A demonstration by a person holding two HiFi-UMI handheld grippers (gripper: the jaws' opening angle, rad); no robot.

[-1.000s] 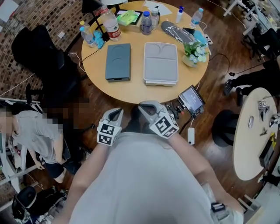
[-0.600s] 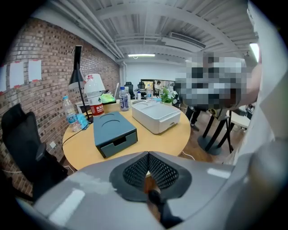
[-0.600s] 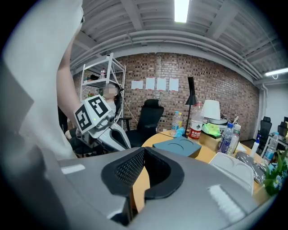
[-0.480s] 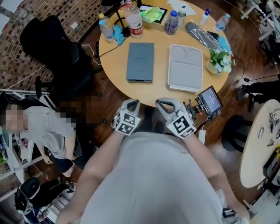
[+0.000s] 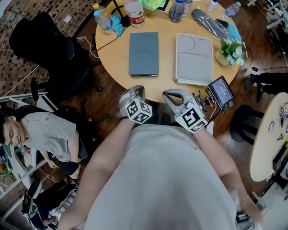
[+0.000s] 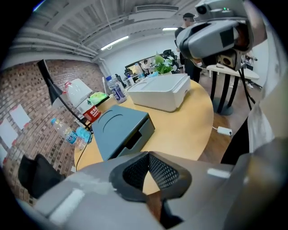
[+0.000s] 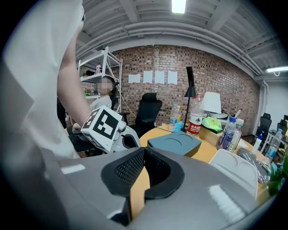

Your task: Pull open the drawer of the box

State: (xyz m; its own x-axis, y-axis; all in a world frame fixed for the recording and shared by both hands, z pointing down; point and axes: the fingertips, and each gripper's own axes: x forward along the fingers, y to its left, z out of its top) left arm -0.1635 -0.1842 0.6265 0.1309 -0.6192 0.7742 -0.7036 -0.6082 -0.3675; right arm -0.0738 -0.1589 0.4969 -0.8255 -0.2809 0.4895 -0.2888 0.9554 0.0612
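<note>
On the worktop (image 5: 166, 54) ahead, the dark box (image 5: 143, 54) runs lengthwise away from us, drawer end (image 6: 140, 133) toward our left claw (image 5: 134, 91), the nearer one. It and our right claw (image 5: 172, 95) are closed, empty.

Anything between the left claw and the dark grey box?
Nothing: only bare tabletop separates the left claw from the dark grey box, clearest in the head view.

The head view's top edge cuts off the large bottle (image 5: 135, 10) and the green packet (image 5: 153, 3) at the surface's (image 5: 166, 58) far edge; a second table (image 5: 270, 139) runs off the right edge; the right gripper's (image 7: 145, 152) own body covers the pale box's (image 7: 236, 168) near end; bottle labels are too small to read.
</note>
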